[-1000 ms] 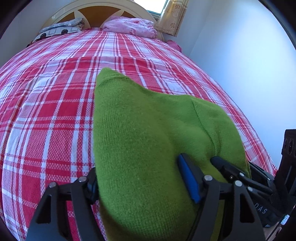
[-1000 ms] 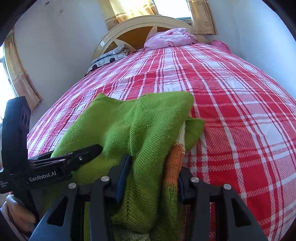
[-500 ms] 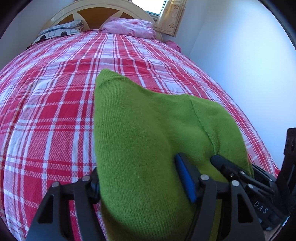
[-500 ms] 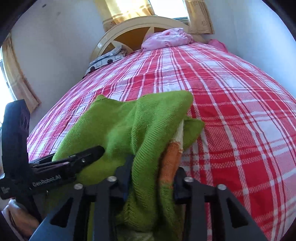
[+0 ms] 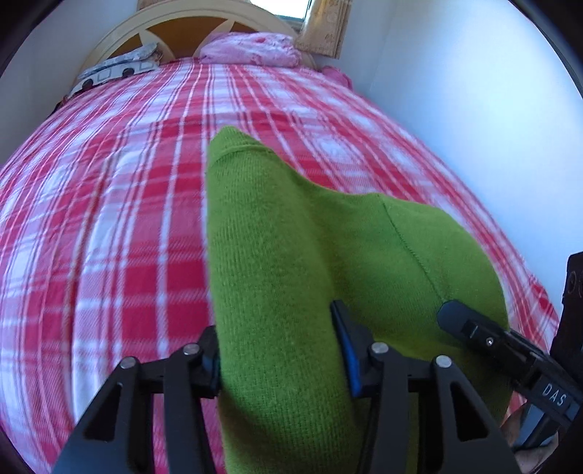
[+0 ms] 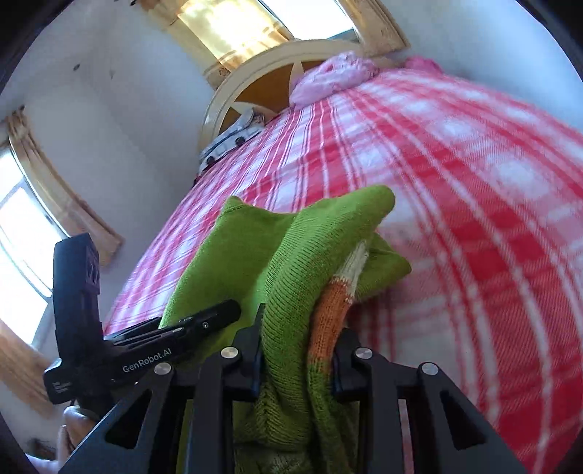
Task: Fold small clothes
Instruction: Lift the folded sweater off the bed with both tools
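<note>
A green knitted garment with an orange and white stripe is held up over a red and white plaid bed. My left gripper is shut on one bunched edge of the garment. My right gripper is shut on another edge, where the stripe shows. The right gripper's fingers show at the right of the left wrist view, and the left gripper's fingers show at the left of the right wrist view. The garment's far end rests on the bed.
A cream headboard stands at the far end of the bed, with a pink bundle and a patterned pillow below it. A white wall runs along the bed's right side. Curtained windows are on the left.
Both grippers have lifted and tilted back with the garment still held. The right wrist view has swung left, so more wall and window show.
</note>
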`<action>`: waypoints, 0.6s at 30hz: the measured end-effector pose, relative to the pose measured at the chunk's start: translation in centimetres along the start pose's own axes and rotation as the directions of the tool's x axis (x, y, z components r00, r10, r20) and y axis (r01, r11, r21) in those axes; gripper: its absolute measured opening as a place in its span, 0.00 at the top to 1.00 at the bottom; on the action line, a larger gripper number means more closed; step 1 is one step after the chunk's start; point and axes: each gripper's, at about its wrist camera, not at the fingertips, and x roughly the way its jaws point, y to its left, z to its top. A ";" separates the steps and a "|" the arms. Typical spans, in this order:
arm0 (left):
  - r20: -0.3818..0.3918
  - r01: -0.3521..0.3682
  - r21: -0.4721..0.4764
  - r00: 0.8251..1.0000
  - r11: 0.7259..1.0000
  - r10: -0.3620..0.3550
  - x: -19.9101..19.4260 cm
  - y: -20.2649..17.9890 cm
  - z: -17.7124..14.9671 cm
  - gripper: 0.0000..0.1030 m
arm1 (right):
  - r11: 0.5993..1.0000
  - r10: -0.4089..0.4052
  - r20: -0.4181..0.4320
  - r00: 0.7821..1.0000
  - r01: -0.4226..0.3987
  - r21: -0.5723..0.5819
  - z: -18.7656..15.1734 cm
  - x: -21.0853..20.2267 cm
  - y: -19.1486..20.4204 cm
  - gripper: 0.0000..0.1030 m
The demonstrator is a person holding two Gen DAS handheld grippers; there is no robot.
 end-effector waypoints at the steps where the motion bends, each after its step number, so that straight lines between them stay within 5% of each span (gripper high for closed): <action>1: -0.009 -0.002 0.006 1.000 1.000 0.002 -0.2 0.1 -0.6 0.51 | 1.000 0.008 -0.006 1.000 -0.008 0.008 -0.5 -0.1 0.1 0.73; 7: -0.040 0.017 -0.032 0.999 0.999 -0.019 1.1 1.4 -1.1 0.35 | 0.998 -0.069 -0.006 0.998 0.069 -0.011 -2.3 0.5 -0.2 0.68; 9: -0.054 0.029 -0.047 0.998 0.998 -0.032 1.5 1.8 -1.0 0.28 | 0.993 -0.114 -0.012 0.993 0.114 -0.025 -2.2 0.9 -0.2 0.57; 11: -0.063 0.041 -0.072 0.997 0.997 -0.046 2.1 2.3 -1.0 0.20 | 0.988 -0.156 -0.034 0.987 0.155 -0.021 -2.1 1.4 -0.8 0.32; 12: -0.069 0.047 -0.094 0.996 0.995 -0.054 2.5 2.6 -1.0 0.15 | 0.986 -0.169 -0.041 0.985 0.169 -0.013 -2.0 1.5 -1.4 0.27; 18: -0.040 0.047 -0.070 0.998 0.996 -0.050 3.1 1.9 -1.4 0.18 | 0.993 -0.119 -0.038 0.992 0.118 -0.013 -2.2 1.9 -2.8 0.24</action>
